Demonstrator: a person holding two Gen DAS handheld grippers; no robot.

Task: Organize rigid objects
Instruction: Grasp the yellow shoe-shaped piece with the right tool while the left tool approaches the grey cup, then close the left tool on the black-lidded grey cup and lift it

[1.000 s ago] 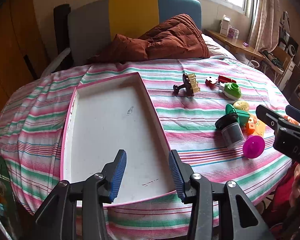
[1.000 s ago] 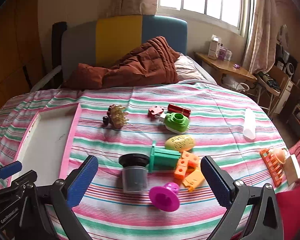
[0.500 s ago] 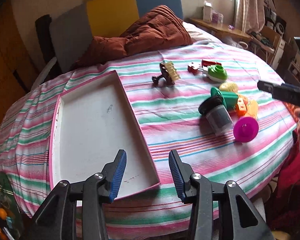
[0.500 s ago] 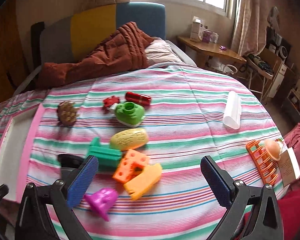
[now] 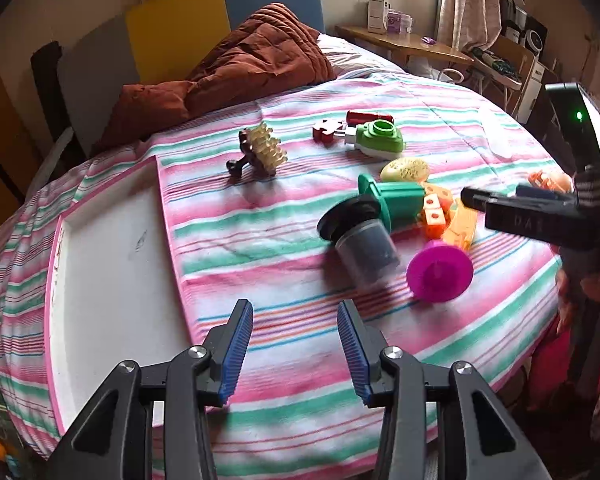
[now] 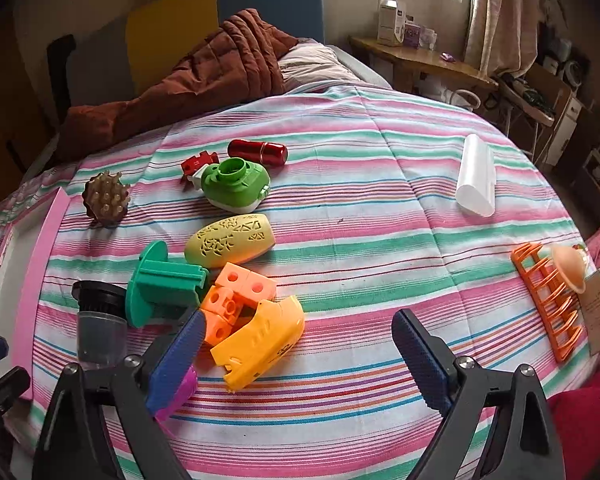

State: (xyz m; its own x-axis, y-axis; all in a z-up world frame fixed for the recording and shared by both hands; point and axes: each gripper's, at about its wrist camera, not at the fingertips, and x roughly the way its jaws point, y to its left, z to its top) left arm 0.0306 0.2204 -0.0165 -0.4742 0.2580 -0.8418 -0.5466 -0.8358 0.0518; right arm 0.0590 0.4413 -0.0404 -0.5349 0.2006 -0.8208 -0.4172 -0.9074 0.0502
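Both tools are released: nothing is held by the left gripper [image 5: 294,354], while the right gripper [image 6: 300,360], just narrowing, is positioned over the yellow toy shell [image 6: 260,340].

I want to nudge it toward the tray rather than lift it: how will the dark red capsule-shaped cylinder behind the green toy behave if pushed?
The dark red glossy cylinder lies on its side with rounded ends, so it will probably roll, not slide. Its shiny shell looks hard and may be slippery. The soft striped bedcover may slow it.
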